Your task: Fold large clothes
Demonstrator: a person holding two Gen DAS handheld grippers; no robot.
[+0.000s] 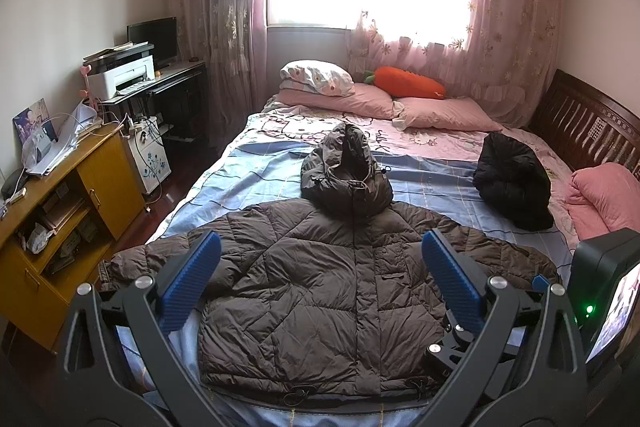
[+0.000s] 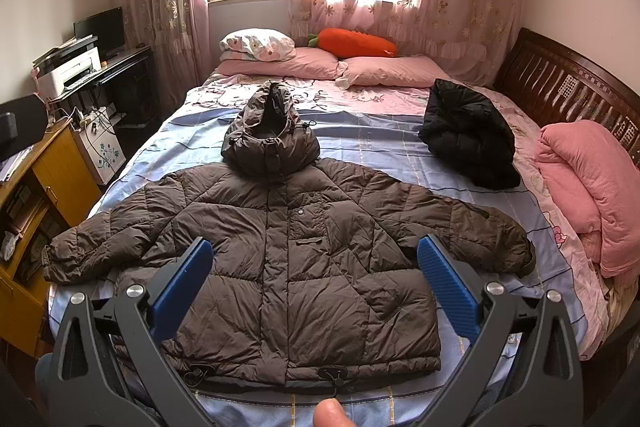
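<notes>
A brown hooded puffer jacket point(image 1: 320, 279) lies spread flat, front up, sleeves out to both sides, on the near half of the bed; it also shows in the right wrist view point(image 2: 304, 259). Its hood point(image 2: 270, 131) stands up toward the pillows. My left gripper point(image 1: 320, 251) is open and empty, held above the jacket's lower body. My right gripper point(image 2: 314, 255) is open and empty, also above the jacket near its hem. The right gripper's body point(image 1: 600, 283) shows at the right edge of the left wrist view.
A black jacket point(image 2: 468, 135) lies bundled on the bed's right side. Pink pillows point(image 2: 384, 71) and a carrot plush point(image 2: 356, 43) lie at the far end. A folded pink quilt point(image 2: 588, 195) lies by the wooden headboard point(image 2: 568, 87). A yellow cabinet point(image 1: 60, 223) stands left.
</notes>
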